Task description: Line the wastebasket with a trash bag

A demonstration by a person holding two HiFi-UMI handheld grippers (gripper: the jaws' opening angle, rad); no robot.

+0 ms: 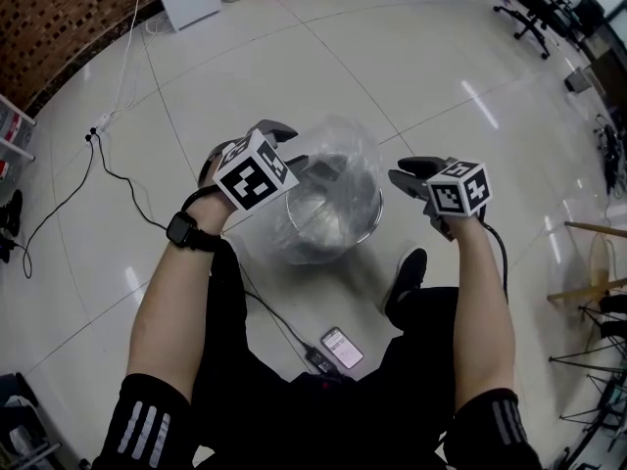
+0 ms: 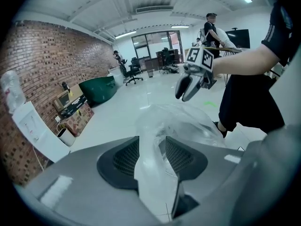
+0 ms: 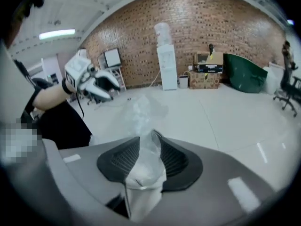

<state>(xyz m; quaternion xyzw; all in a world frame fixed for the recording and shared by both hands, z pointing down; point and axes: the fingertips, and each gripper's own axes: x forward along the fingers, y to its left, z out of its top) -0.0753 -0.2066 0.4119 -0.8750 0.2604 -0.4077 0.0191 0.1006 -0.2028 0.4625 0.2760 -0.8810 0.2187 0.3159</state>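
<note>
Head view shows the clear bag (image 1: 338,155) billowing up out of the steel basket (image 1: 364,225), which stands upright on the white floor (image 1: 441,67) between the person's forearms. Loose film hangs over the basket's near left rim, and the far side of the bag stands puffed above the mouth.

The left gripper (image 1: 292,150) is at the bag's left edge, over the basket's left rim. In the left gripper view its jaws are clamped on a bunched strip of the film that runs up between the pads (image 2: 186,159). The right gripper (image 1: 404,171) hovers just off the basket's right side, tips pointing toward the bag. In the right gripper view a twisted wad of plastic sits between its jaws, which look pressed on it, though the blur makes the contact hard to judge.

A watch (image 1: 181,230) is on the left wrist. A dark shoe (image 1: 407,274) is planted just beside the basket's near right side, and a phone (image 1: 341,348) lies near the person's lap with a cord running from it. A black cable (image 1: 118,179) trails across the floor to the left. A brick wall (image 3: 211,27) and a water dispenser (image 3: 164,60) stand well away.
</note>
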